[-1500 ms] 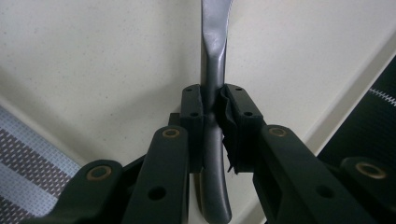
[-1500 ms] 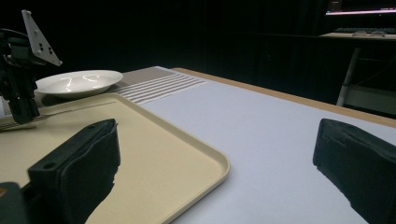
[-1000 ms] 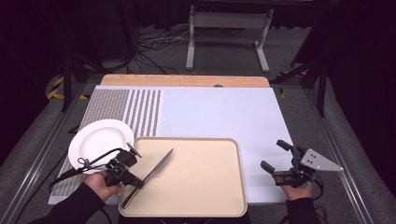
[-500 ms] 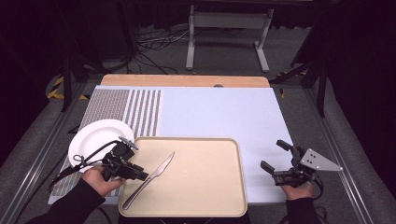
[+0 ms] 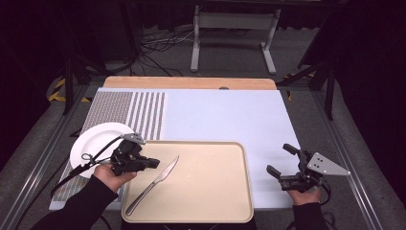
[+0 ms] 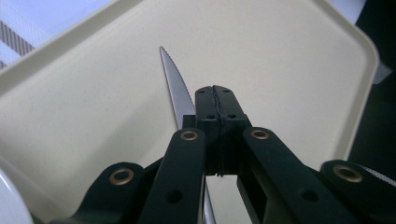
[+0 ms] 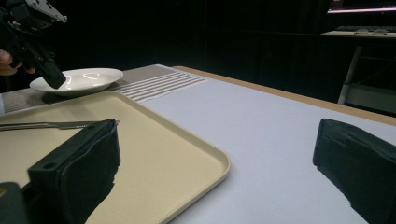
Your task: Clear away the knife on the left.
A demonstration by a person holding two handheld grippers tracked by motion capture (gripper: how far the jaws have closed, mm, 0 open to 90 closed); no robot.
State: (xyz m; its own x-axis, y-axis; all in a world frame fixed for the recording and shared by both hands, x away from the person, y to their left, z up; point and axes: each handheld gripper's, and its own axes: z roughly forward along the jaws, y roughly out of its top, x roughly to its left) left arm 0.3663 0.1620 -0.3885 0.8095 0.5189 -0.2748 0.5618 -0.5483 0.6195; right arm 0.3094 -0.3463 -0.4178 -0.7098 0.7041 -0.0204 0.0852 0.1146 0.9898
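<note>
A steel table knife [image 5: 154, 184] lies diagonally on the left part of the beige tray [image 5: 215, 191], blade tip pointing far-right. My left gripper [image 5: 154, 163] hovers over the tray's left rim beside the blade, jaws pressed together with nothing between them. In the left gripper view the shut left gripper [image 6: 215, 89] sits above the knife [image 6: 172, 81], which runs beneath it. My right gripper [image 5: 278, 158] rests on the table right of the tray, open and empty. In the right gripper view the right gripper [image 7: 217, 128] faces the tray [image 7: 177, 154] and the knife [image 7: 46, 125].
A white plate [image 5: 93, 143] sits left of the tray on the striped mat [image 5: 139, 112]; it is also the plate [image 7: 77, 79] beyond the tray's corner. The pale blue table surface [image 5: 225, 115] stretches behind the tray. A metal stand [image 5: 232, 33] is beyond the table.
My left gripper has drifted a little toward the far side and right, off the knife's middle. The knife stays on the tray, hardly shifted. The right gripper has not moved.
</note>
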